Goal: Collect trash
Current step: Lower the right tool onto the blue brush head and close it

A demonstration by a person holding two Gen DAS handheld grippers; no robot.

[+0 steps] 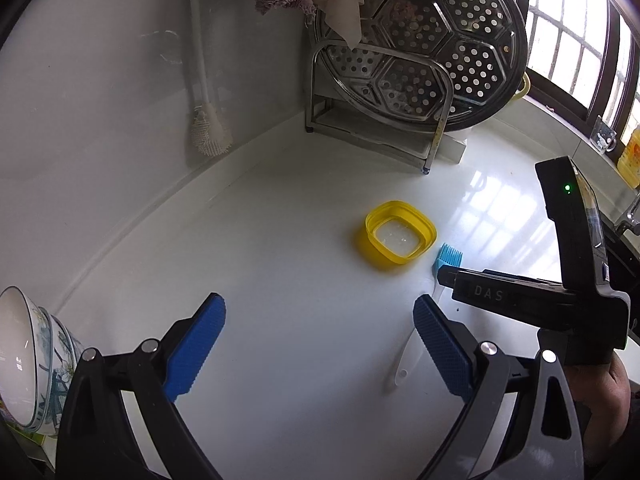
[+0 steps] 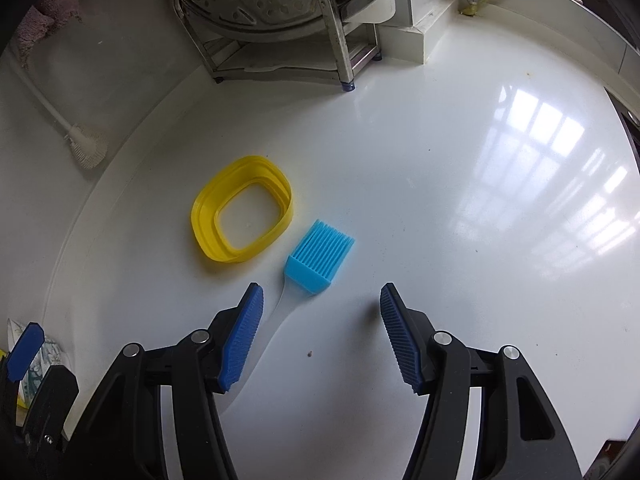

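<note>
The white glossy counter (image 2: 440,200) mirrored the window. My right gripper (image 2: 320,320) hung wide open over the blue brush (image 2: 318,258), holding nothing; my left gripper (image 1: 320,344) gaped empty too. The yellow ring (image 2: 242,208) lay just beside the bristles, the metal rack (image 2: 280,20) beyond.

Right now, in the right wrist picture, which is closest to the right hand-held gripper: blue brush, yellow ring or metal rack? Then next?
1. Blue brush: just ahead of the right hand-held gripper.
2. Yellow ring: beyond, left.
3. Metal rack: far back by the wall.

Bare glossy white counter (image 2: 460,208) lies open rightward; the yellow plastic ring (image 2: 242,220), blue silicone brush (image 2: 318,262) and steel rack (image 2: 340,40) block elsewhere.
</note>
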